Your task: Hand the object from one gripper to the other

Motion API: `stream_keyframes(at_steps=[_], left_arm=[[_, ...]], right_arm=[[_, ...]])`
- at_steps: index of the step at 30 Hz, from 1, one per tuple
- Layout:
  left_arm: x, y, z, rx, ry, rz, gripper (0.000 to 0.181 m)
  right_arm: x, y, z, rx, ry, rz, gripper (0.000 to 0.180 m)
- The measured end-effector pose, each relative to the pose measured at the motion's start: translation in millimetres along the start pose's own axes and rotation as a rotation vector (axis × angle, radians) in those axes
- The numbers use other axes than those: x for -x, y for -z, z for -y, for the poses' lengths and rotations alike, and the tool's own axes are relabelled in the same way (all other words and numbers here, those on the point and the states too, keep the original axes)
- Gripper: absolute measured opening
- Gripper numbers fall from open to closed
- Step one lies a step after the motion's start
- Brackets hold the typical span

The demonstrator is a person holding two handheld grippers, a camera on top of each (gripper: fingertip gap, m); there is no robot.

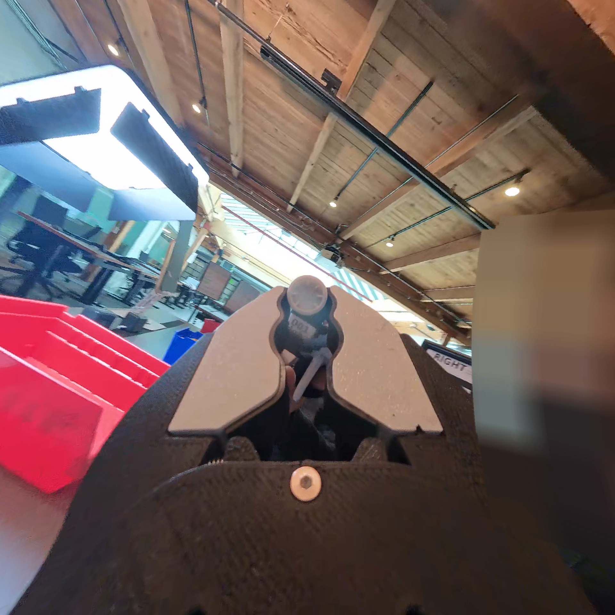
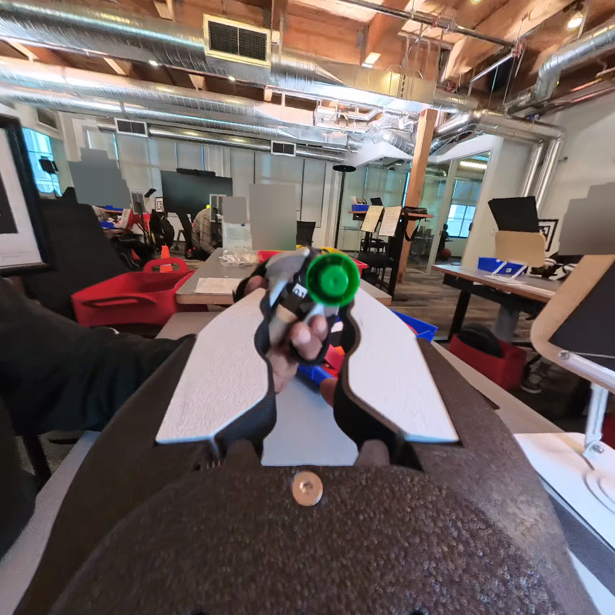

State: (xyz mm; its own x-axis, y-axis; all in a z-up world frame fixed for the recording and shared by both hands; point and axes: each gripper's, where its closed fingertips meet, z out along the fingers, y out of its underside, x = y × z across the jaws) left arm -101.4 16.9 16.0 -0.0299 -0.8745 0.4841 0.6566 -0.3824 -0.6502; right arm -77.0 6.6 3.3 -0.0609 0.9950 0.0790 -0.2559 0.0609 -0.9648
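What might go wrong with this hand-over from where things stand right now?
1. The left gripper pinches the small green-capped object only at its very fingertips, so a nudge may knock it loose.
2. The right gripper is open, and the cap sits off centre, toward one finger. Closing may push the object aside rather than clamp it.
3. The person's fingers show between the open jaws and might get pinched.

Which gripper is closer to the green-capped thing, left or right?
Left. The left gripper is shut on the green-capped thing, holding it. The right gripper is open, with the green end near its fingertips, apparently not touching it.
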Motion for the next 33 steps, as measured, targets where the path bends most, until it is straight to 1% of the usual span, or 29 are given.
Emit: stream_keyframes(at_steps=[1, 3, 8, 10, 11, 12, 14, 16, 18, 20, 22, 24, 26, 29, 31, 33], left_arm=[[0, -2, -6, 0.001, 0.037, -0.029, 0.020], [-3, -6, -14, -0.005, 0.097, -0.086, 0.020], [-8, -14, -29, 0.048, 0.089, -0.096, 0.020], [-7, -15, -34, 0.061, 0.096, -0.093, 0.020], [-6, -16, -37, 0.075, 0.102, -0.095, 0.020], [-6, -16, -40, 0.080, 0.110, -0.102, 0.020], [-6, -16, -40, 0.070, 0.126, -0.113, 0.020], [-2, -16, -42, 0.104, 0.097, -0.078, 0.020], [9, -14, -45, 0.177, -0.025, 0.024, 0.024], [25, -6, -42, 0.262, -0.273, 0.188, 0.027], [38, 3, -40, 0.390, -0.544, 0.344, 0.032], [47, 10, -43, 0.517, -0.764, 0.450, 0.035], [52, 11, -56, 0.629, -0.892, 0.484, 0.037], [64, 11, -84, 0.766, -1.016, 0.501, 0.036], [71, 14, -96, 0.837, -1.146, 0.505, 0.019], [76, 15, -99, 0.867, -1.208, 0.524, 0.019]], right_arm=[[2, -1, 2, 0.001, 0.023, -0.012, 0.034], [-2, 2, 8, -0.011, 0.072, -0.064, 0.016], [-3, 11, 20, -0.049, 0.065, -0.049, 0.016], [0, 9, 20, -0.044, 0.075, -0.040, 0.025], [4, 7, 20, -0.034, 0.077, -0.026, 0.025], [6, 7, 19, -0.027, 0.091, -0.021, 0.020], [7, 6, 17, 0.018, 0.126, -0.029, 0.020], [4, 9, 13, 0.104, 0.159, -0.040, 0.020], [-1, 12, 10, 0.183, 0.179, -0.074, 0.020], [-10, 18, 7, 0.279, 0.195, -0.136, 0.019], [-18, 27, -2, 0.397, 0.168, -0.174, 0.019], [-26, 35, -12, 0.488, 0.146, -0.217, 0.019], [-26, 37, -26, 0.561, 0.098, -0.205, 0.019], [-20, 35, -52, 0.677, 0.056, -0.177, 0.019], [-19, 34, -64, 0.742, 0.069, -0.182, 0.020], [-20, 34, -68, 0.755, 0.096, -0.184, 0.020]])
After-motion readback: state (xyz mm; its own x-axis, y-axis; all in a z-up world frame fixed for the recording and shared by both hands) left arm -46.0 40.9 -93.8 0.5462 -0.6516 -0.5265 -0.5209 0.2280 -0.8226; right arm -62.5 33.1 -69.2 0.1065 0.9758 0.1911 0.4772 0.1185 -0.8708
